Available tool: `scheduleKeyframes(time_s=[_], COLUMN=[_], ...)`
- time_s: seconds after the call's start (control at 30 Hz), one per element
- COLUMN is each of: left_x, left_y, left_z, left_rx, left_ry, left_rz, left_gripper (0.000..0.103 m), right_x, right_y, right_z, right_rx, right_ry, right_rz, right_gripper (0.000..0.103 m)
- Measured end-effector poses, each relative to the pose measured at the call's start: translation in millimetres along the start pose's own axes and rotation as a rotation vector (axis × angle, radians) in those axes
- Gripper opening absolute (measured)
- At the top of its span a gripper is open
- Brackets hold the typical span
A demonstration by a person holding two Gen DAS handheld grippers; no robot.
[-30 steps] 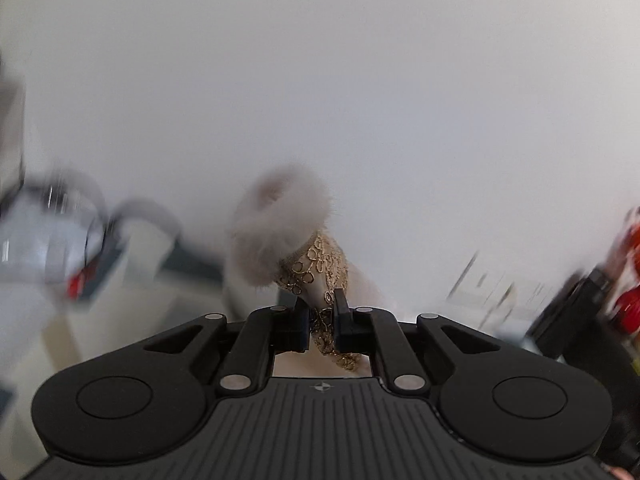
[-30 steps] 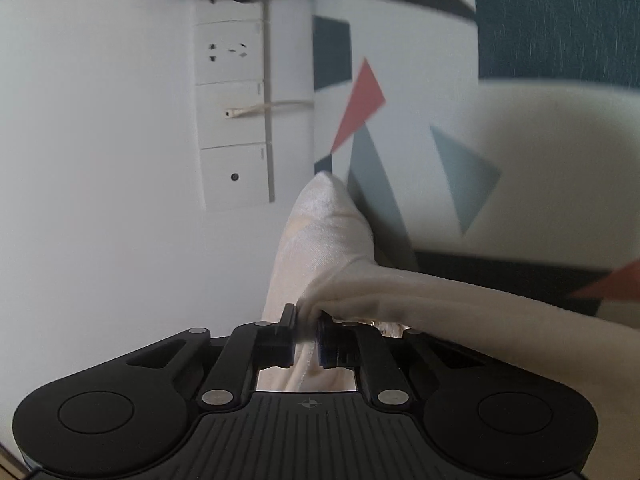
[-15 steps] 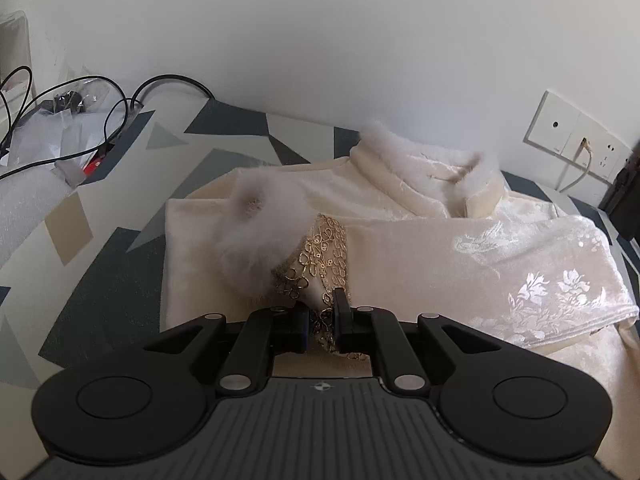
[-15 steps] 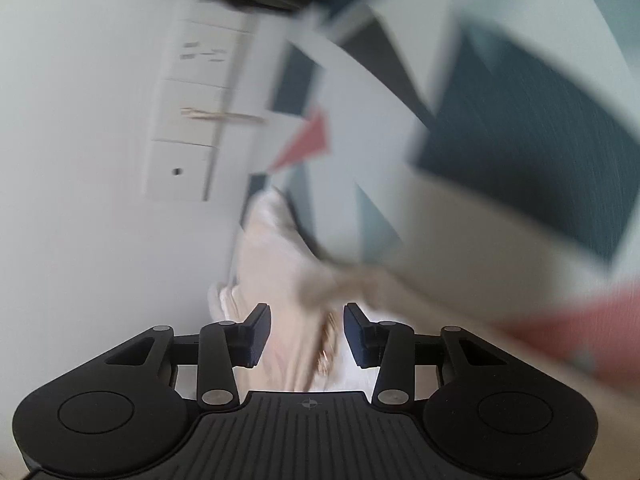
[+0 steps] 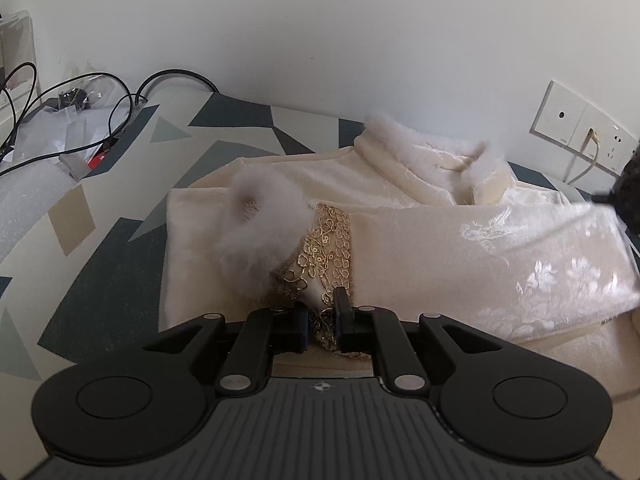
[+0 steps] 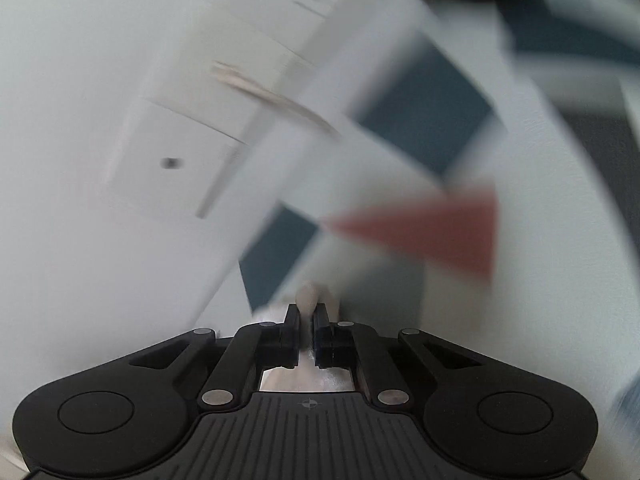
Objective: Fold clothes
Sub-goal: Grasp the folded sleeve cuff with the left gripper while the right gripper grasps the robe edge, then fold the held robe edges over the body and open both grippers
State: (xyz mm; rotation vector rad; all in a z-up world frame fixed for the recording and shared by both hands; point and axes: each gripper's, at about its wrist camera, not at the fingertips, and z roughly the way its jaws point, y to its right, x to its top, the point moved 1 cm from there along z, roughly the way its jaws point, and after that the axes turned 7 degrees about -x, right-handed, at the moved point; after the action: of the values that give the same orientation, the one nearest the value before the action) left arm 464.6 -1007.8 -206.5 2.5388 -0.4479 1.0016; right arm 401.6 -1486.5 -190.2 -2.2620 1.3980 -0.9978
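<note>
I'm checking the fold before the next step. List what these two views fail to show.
- Right wrist view: motion blur; what the right tool pinches is a pale scrap, unidentifiable.
- Left wrist view: the left tool body hides the cream fur-trimmed garment's near edge; a dark blurred object is cut off at the right edge.

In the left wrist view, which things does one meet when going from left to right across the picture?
Black cables → fur cuff → gold lace band → fur collar → wall socket plate.
</note>
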Motion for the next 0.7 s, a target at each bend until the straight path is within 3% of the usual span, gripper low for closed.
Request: scheduleKeyframes(time_s=[0.07,0.17,0.23,0.27,0.3,0.33,0.37,0.4,0.43,0.53,0.63,0.7], left_x=[-1.6,-3.6,-3.5,-2.5,-0.6,1.4,3.2,4.0,4.4,4.8,6.8,9.1], left_y=[1.8,2.6,0.5,-1.2,-2.4,-3.6,-4.6,-4.6,-3.5,7.9,24.5,38.4], left_z=[0.9,1.2,0.1,-1.0,-3.3,-5.5,-8.6,-16.6,-25.9,-54.3,-67.5,-62.9], left_rx=[0.005,0.009,0.005,0.002,-0.005,-0.012,-0.018,-0.015,-0.004,-0.023,-0.088,-0.088], left_ry=[0.004,0.011,0.011,0.005,-0.005,-0.015,-0.022,-0.007,0.016,0.101,0.17,0.183], left_rz=[0.009,0.012,-0.003,-0.01,-0.014,-0.018,-0.021,-0.013,0.002,0.104,0.209,0.271], left_gripper=[0.013,0.016,0.019,0.028,0.049,0.059,0.063,0.063,0.063,0.063,0.068,0.069], right_x=[-6.4,-10.3,-16.8,-18.8,-20.7,-22.3,-11.4,-10.0,-8.7,-26.2,-64.5,-92.2], right_y=[-25.9,-28.8,-25.3,-27.8,-30.3,-32.6,-26.6,-22.5,-18.7,-26.6,-42.9,-51.7], right_z=[-2.9,26.3,33.7,34.0,34.2,34.7,39.3,27.4,15.6,-19.6,-41.1,-43.8], right_rx=[-0.074,-0.16,-0.171,-0.181,-0.192,-0.203,-0.224,-0.216,-0.207,-0.127,-0.04,0.003], right_ry=[0.082,0.045,0.063,0.071,0.079,0.087,0.104,0.133,0.161,0.202,0.186,0.161], right_rz=[-0.248,-0.281,-0.296,-0.299,-0.303,-0.305,-0.285,-0.269,-0.254,-0.366,-0.584,-0.728], right_gripper=[0.005,0.005,0.006,0.008,0.011,0.028,0.056,0.066,0.066,0.065,0.064,0.064])
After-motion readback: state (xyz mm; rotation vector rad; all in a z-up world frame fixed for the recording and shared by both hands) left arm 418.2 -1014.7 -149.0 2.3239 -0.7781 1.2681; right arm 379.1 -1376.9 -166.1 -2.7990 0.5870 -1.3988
